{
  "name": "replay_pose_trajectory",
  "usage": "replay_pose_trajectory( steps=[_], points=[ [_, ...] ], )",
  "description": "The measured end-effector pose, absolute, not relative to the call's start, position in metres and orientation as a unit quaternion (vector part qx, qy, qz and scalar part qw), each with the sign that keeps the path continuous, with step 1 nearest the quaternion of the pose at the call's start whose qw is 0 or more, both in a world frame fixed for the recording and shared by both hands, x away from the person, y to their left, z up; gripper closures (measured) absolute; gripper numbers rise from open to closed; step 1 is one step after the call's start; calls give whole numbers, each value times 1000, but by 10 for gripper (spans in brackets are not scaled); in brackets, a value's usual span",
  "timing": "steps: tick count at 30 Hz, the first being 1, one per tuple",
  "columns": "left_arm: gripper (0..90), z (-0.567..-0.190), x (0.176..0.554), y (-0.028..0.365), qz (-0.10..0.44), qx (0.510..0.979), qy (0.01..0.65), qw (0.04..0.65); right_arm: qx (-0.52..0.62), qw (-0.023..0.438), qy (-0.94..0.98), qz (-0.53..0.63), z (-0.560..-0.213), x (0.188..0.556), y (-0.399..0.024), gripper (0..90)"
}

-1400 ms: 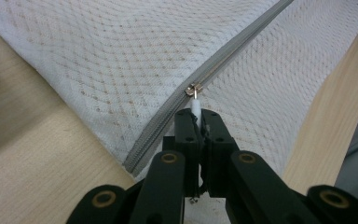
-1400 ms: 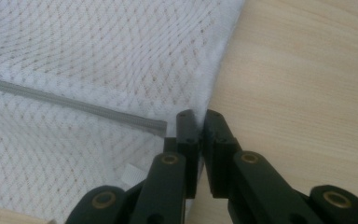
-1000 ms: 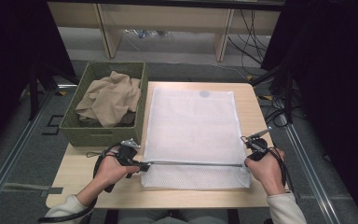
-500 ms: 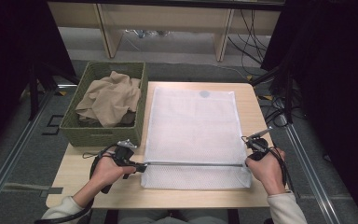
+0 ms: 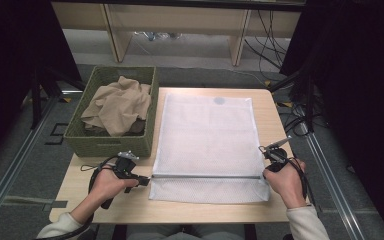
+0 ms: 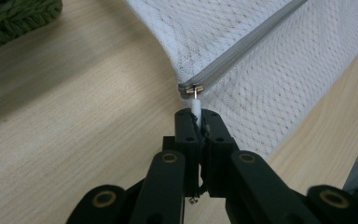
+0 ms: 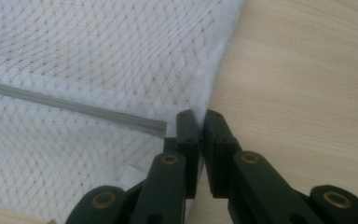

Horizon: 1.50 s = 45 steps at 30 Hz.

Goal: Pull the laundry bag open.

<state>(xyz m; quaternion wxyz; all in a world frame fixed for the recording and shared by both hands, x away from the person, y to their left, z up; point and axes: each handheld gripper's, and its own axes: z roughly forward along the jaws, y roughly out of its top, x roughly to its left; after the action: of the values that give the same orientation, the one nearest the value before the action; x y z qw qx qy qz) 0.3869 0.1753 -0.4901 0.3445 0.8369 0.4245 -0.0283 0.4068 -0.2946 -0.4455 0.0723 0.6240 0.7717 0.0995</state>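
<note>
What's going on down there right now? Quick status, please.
Left gripper shut on zipper pull, zipper closed. Right gripper pinching edge of white mesh bag, flat on table. Green basket of cloth beside it, nothing in the way.

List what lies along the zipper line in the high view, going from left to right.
Left hand-held gripper → zipper pull → grey zipper across the white mesh bag → right hand-held gripper clamping the bag's right edge.
</note>
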Motion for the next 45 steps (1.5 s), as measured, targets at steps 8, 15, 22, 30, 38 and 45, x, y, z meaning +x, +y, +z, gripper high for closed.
replay_pose_trajectory(
  steps=[8, 15, 22, 30, 38, 45],
  points=[
    [864, -492, 389, 177, -28, 849, 419, 322, 626, 65, 771, 99, -449, 407, -291, 865],
    [843, -488, 391, 170, -1, 876, 390, 285, 620, 57, 776, 98, -452, 406, -288, 861],
    [778, -481, 387, 159, 16, 882, 376, 282, 624, 58, 773, 95, -454, 403, -284, 849],
    [676, -467, 375, 140, 39, 878, 358, 316, 612, 60, 782, 104, -451, 403, -285, 817],
    [662, -469, 381, 132, 32, 867, 351, 351, 607, 77, 780, 132, -443, 402, -284, 774],
    [612, -464, 378, 143, 45, 850, 360, 382, 572, 100, 797, 164, -433, 403, -281, 743]
  ],
)
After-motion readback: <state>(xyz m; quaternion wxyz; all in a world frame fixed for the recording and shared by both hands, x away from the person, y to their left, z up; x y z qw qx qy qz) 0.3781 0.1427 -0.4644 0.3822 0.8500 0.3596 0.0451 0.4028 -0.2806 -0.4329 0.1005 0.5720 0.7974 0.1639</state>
